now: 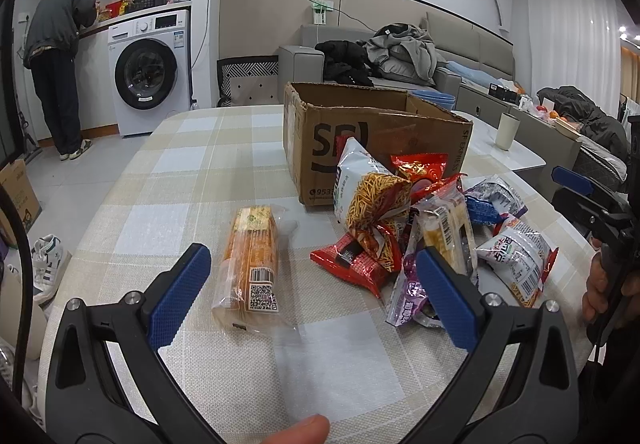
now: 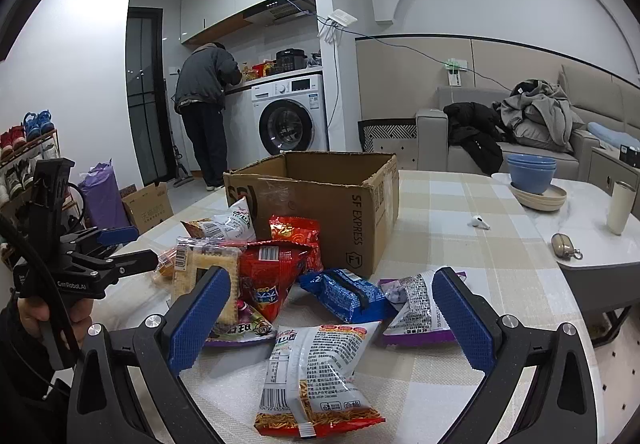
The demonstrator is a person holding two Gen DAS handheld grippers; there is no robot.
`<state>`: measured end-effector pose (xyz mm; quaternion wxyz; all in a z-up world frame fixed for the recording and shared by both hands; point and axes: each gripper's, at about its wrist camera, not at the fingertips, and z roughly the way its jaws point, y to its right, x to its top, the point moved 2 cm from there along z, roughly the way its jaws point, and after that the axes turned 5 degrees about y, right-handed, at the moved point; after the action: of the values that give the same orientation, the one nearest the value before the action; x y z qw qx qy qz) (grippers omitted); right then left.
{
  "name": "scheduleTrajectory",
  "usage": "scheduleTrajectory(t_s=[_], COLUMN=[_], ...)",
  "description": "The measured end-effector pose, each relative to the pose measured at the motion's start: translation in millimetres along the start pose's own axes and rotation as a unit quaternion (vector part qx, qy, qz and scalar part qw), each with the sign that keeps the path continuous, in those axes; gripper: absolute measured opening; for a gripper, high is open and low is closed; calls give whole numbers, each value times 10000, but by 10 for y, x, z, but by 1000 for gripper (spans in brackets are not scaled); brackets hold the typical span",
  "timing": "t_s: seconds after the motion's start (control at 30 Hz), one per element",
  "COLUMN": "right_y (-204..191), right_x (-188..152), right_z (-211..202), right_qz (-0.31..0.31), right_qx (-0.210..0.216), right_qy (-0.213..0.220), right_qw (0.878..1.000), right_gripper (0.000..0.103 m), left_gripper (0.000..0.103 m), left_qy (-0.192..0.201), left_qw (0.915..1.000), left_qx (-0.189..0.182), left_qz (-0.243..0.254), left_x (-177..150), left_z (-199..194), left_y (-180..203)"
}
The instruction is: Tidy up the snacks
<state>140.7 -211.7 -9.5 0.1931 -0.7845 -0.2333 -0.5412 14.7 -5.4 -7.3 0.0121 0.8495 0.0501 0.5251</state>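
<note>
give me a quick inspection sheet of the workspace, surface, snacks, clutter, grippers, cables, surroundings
surface: table under a checked cloth, white top bare at the far end
job's things: open cardboard box; snack packets heaped in front of it; orange biscuit pack lying apart; noodle snack bag nearest the right gripper
clutter: stacked blue bowls, cream cup, earbud, small pouch
grippers: left gripper and right gripper both have jaws open, holding nothing
cables: blue cable along the wall, none on the table
surroundings: washing machine, person at the counter, sofa with clothes
</note>
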Motion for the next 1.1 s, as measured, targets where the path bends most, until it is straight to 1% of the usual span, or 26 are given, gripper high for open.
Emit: scheduleTrajectory(t_s=[0.43, 0.63, 0.7, 0.8, 0.93, 1.1], right_y=[140, 211, 244, 285, 365, 453], right_x=[19, 7, 0, 8, 33, 20], right_z=[63, 147, 178, 221, 265, 305], right_qz=[339, 473, 508, 441, 423, 461], right_qx=[-272, -448, -504, -706, -828, -979], right_qy=[-178, -351, -426, -523, -614, -794], right_qw=[9989, 9973, 9965, 9952, 9938, 9910], right_gripper=[103, 103, 103, 103, 103, 103], left_gripper=[102, 102, 102, 102, 102, 102], left_qy=[-318, -488, -541, -650, -869, -1030], left_qw=[9991, 9975, 9970, 9959, 9939, 9918], left_qx=[95, 396, 447, 536, 579, 629], left_qz=[-278, -314, -324, -333, -343, -418], left_x=[-25, -31, -29, -28, -36, -38], left_z=[184, 253, 281, 334, 428, 531], left_y=[-145, -239, -268, -315, -368, -444])
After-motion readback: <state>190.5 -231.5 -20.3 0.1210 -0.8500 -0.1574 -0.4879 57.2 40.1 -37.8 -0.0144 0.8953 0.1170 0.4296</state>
